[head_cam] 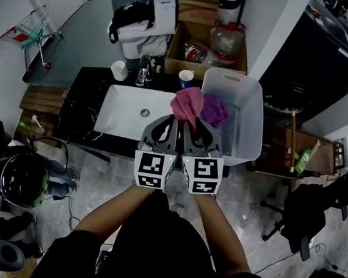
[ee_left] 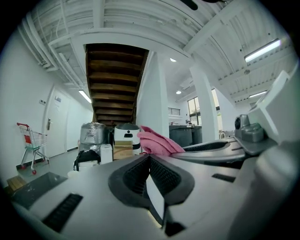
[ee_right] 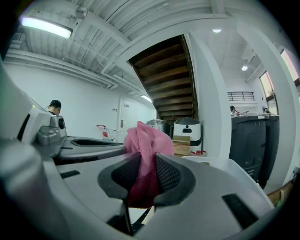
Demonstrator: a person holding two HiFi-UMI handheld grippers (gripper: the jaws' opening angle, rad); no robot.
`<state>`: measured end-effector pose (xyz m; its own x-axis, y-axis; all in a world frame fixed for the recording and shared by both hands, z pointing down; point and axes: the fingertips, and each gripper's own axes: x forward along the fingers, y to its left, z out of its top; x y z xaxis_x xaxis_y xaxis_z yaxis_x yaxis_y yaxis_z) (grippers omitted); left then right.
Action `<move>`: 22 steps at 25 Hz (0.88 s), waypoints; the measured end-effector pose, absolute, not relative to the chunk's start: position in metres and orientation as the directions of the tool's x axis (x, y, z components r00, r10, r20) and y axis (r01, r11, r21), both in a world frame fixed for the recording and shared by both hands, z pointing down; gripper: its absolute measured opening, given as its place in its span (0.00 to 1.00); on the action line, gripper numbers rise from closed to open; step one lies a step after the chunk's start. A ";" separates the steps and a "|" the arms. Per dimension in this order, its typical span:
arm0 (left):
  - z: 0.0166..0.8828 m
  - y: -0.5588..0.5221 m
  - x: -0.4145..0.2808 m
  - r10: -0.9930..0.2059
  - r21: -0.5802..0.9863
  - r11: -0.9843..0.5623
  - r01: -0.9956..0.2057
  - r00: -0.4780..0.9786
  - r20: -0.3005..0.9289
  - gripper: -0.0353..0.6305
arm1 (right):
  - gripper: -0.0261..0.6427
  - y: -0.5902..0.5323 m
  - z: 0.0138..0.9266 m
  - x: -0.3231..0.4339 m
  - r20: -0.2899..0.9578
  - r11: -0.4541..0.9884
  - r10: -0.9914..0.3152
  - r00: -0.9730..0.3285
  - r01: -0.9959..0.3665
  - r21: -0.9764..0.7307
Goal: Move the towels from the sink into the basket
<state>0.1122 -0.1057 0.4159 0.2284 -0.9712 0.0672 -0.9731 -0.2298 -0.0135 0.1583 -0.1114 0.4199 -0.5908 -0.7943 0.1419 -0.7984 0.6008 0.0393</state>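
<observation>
Worktop (head_cam: 80,108): black, white sink (head_cam: 123,113) set in it — no towel showing in the basin.
Left gripper (ee_left: 149,157): fingers pressed together, nothing between.
Right gripper (ee_right: 143,164): fingers pinching a bunched fold of cloth.
Pink towel (ee_right: 146,140): bulges past those fingertips; soft, light, limp — likely to sag, so a mid-fold grip suits.
Basket (head_cam: 251,123): just beyond, purple towel (head_cam: 215,111) inside; the pink one is near its left rim.

Left claw (ee_left: 149,172) closed, right claw (ee_right: 142,180) clamped on pink towel (ee_right: 148,140)
</observation>
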 end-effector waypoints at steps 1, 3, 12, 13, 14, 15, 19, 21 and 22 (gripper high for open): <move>0.416 -0.110 0.116 -0.969 -0.011 -0.239 -0.971 0.238 0.069 0.06 | 0.19 -0.115 0.420 0.161 0.144 0.592 -0.800 -0.582 -0.805 0.038; 0.416 -0.117 0.124 -0.962 -0.007 -0.261 -0.965 0.260 0.078 0.06 | 0.19 -0.122 0.421 0.170 0.150 0.574 -0.813 -0.563 -0.818 0.038; 0.418 -0.155 0.154 -0.927 -0.004 -0.366 -0.930 0.365 0.089 0.06 | 0.19 -0.158 0.425 0.198 0.177 0.486 -0.864 -0.472 -0.873 0.043; 0.419 -0.158 0.158 -0.922 -0.001 -0.378 -0.926 0.376 0.090 0.06 | 0.19 -0.162 0.425 0.201 0.180 0.475 -0.869 -0.461 -0.879 0.043; 0.419 -0.163 0.161 -0.917 0.002 -0.389 -0.921 0.388 0.091 0.06 | 0.19 -0.165 0.426 0.205 0.182 0.464 -0.875 -0.449 -0.885 0.043; 0.420 -0.167 0.165 -0.912 0.003 -0.401 -0.916 0.399 0.091 0.06 | 0.19 -0.169 0.426 0.209 0.185 0.451 -0.881 -0.436 -0.892 0.041; 0.419 -0.188 0.180 -0.892 0.004 -0.445 -0.895 0.444 0.090 0.06 | 0.19 -0.188 0.426 0.227 0.194 0.389 -0.906 -0.376 -0.920 0.036; 0.419 -0.197 0.186 -0.880 0.005 -0.469 -0.883 0.467 0.090 0.06 | 0.19 -0.196 0.426 0.234 0.201 0.359 -0.917 -0.345 -0.933 0.036; 0.420 -0.201 0.189 -0.873 0.005 -0.482 -0.876 0.480 0.090 0.06 | 0.19 -0.199 0.427 0.237 0.204 0.345 -0.922 -0.330 -0.938 0.040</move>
<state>0.1885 -0.2009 0.4202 0.4802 -0.8726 0.0898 -0.8763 -0.4818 0.0046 0.2369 -0.1993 0.4270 -0.3301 -0.9217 0.2039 -0.9379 0.3447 0.0398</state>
